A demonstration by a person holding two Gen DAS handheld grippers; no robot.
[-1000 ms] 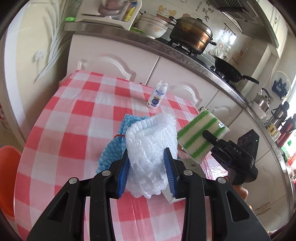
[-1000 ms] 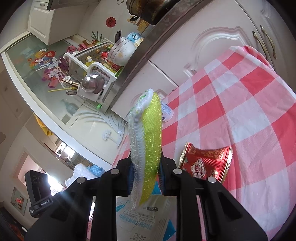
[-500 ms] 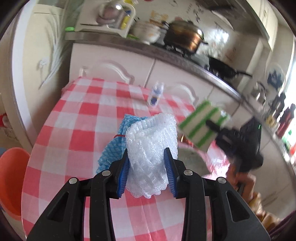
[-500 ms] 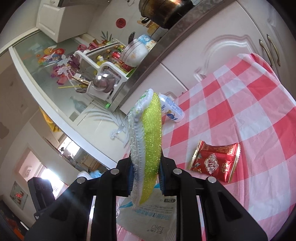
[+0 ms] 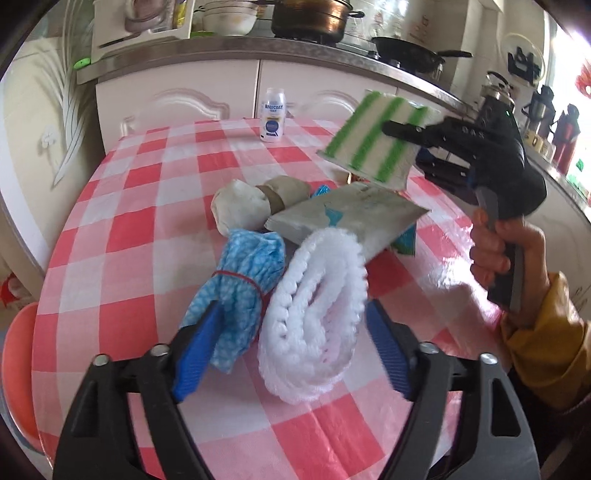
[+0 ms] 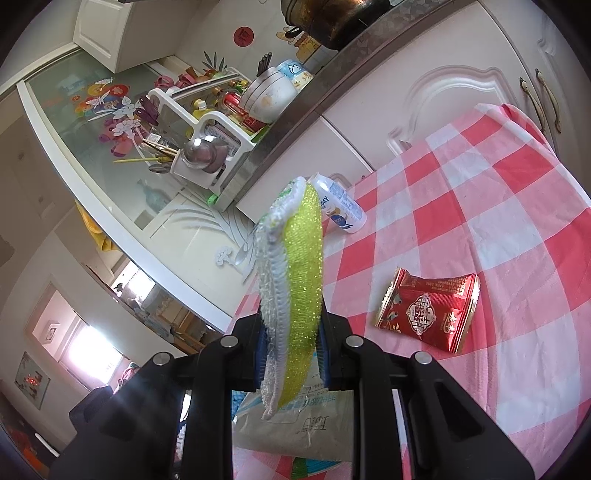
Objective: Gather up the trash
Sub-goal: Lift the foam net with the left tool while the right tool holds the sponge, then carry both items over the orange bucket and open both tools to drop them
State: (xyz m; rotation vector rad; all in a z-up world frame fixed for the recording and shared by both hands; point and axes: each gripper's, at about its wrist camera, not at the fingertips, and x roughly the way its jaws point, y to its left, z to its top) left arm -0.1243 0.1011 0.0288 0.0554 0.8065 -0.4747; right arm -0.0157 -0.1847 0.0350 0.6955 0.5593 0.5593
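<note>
Opening around the white foam net sleeve (image 5: 314, 317), your left claw (image 5: 291, 347) spreads while your right claw (image 6: 291, 354) grips the green-striped sponge (image 6: 295, 280).

Kitchen interior with a round table set against a run of cream base cabinets.

The table (image 5: 110, 236) wears a red-and-white checked cloth and stands just in front of the cream cabinet doors (image 5: 177, 99) with raised arched panels. A grey steel-edged countertop (image 5: 207, 59) runs above them, carrying a white dish rack (image 6: 207, 147), stacked bowls (image 5: 229, 18), a lidded brown pot (image 5: 310, 18) and, farther right, a black wok (image 5: 410, 51). A kettle (image 5: 496, 85) and flasks (image 5: 543, 107) stand near a bright window at far right. A frosted glass panel (image 6: 110, 122) with flower stickers lies to the left, with a sunlit doorway (image 6: 92, 354) beyond.
</note>
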